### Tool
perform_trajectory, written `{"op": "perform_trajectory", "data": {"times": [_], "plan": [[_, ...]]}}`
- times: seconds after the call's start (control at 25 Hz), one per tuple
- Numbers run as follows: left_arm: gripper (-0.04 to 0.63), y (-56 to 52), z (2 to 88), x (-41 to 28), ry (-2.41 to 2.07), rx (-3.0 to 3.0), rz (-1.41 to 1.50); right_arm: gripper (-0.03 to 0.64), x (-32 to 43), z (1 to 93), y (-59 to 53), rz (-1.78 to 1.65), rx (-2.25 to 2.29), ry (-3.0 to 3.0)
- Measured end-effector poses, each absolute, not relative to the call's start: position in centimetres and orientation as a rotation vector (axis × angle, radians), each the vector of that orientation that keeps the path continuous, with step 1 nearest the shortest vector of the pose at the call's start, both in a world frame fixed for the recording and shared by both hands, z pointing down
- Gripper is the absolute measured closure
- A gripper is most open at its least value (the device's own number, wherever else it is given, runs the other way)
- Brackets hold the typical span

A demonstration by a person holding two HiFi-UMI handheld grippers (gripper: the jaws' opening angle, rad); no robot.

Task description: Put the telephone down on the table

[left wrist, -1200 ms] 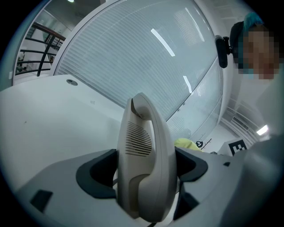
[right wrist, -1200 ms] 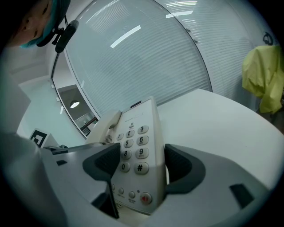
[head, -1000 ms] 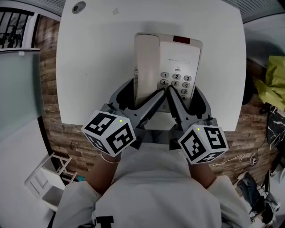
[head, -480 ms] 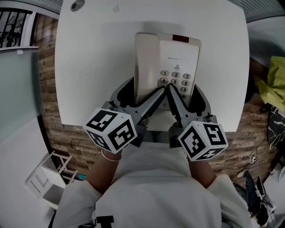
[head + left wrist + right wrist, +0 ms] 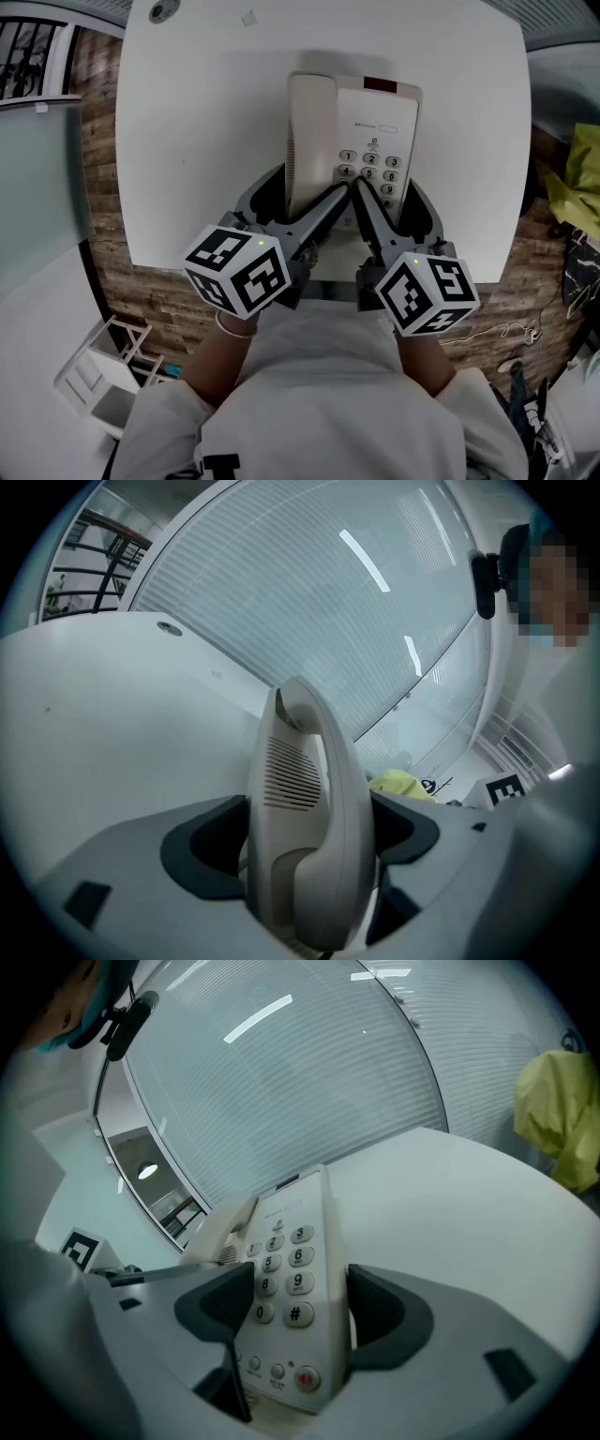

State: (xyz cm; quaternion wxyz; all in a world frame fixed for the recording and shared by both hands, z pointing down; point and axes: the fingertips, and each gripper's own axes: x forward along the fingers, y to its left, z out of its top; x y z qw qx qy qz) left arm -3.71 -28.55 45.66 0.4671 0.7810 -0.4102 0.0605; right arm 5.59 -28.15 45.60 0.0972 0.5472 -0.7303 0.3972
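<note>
Centre frame, phone (image 5: 361, 141) clamped twice — left gripper (image 5: 300, 202) on handset (image 5: 309, 122), right gripper (image 5: 387, 202) on base (image 5: 389, 112); probably light, stiff, slippery plastic.

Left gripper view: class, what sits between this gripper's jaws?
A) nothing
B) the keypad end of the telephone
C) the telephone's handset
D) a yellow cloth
C: the left gripper is shut on the slotted handset of the telephone; the keypad lies in the right gripper.
</note>
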Motion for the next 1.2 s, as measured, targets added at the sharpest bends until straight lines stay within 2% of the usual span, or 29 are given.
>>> {"op": "perform_trajectory", "data": {"times": [1.0,1.2], "plan": [[0.209,-29.2,47.2,-3.8,-1.024,1.902,0.237,0.296,5.6,47.7,-28.9,1.272,1.563,-2.131],[0.21,-28.7,47.6,-3.5,-1.085,2.051,0.417,0.296,5.7,47.7,-29.0,1.255,1.567,-2.139]]}}
